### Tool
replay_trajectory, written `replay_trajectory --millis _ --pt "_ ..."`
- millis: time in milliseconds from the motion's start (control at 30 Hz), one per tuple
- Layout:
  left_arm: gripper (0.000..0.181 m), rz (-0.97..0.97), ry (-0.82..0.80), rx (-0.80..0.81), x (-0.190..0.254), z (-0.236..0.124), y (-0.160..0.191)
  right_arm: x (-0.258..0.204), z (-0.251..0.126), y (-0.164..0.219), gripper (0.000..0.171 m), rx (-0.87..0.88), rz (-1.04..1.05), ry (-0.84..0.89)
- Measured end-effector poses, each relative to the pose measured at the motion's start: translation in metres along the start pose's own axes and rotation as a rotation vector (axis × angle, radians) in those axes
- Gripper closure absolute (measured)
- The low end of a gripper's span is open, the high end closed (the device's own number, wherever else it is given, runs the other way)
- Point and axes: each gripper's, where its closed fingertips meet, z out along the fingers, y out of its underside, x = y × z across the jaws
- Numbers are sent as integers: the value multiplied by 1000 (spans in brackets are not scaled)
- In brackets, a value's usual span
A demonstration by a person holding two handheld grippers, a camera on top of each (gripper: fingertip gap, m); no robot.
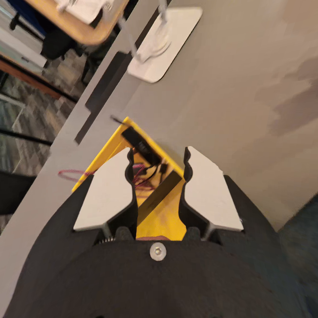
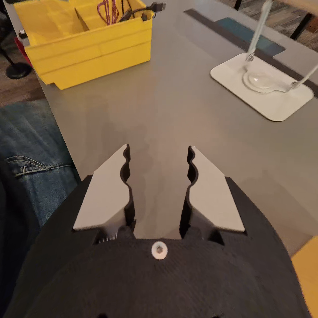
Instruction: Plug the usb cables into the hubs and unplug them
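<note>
A yellow bin (image 1: 110,149) stands on the grey table (image 1: 223,103) and holds a black hub (image 1: 141,146), black cables (image 1: 154,170) and a pink cable (image 1: 139,167). My left gripper (image 1: 157,149) is open and empty, hovering over the bin. In the right wrist view the same yellow bin (image 2: 93,53) sits at the far left with a pink cable (image 2: 108,13) and a black usb cable (image 2: 151,7) hanging over its rim. My right gripper (image 2: 158,148) is open and empty above bare table (image 2: 172,106), well short of the bin.
A white stand base (image 2: 261,91) with clear legs sits at the right of the table; it also shows in the left wrist view (image 1: 165,44). A dark strip (image 2: 232,31) runs along the table's far edge. A person's jeans (image 2: 31,154) are at the table's left edge. The left gripper's tips are roughly 30 cm from the right gripper's.
</note>
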Motion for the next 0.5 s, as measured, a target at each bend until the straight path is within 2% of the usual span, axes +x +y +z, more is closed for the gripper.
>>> replay_trajectory --millis 100,200,300,400,500 --pt "127 -19 100 76 50 11 -39 -12 20 8 96 -28 -2 -21" --pt "124 -61 211 81 108 38 -54 -20 43 19 88 -62 -7 -48" --pt "115 -113 241 50 143 75 -54 -25 67 32 78 -94 -33 -66" --pt "98 -199 325 -3 172 111 -50 -22 88 43 71 -121 -65 -68" --pt "94 -243 403 -31 190 135 -46 -12 103 49 71 -123 -68 -52"
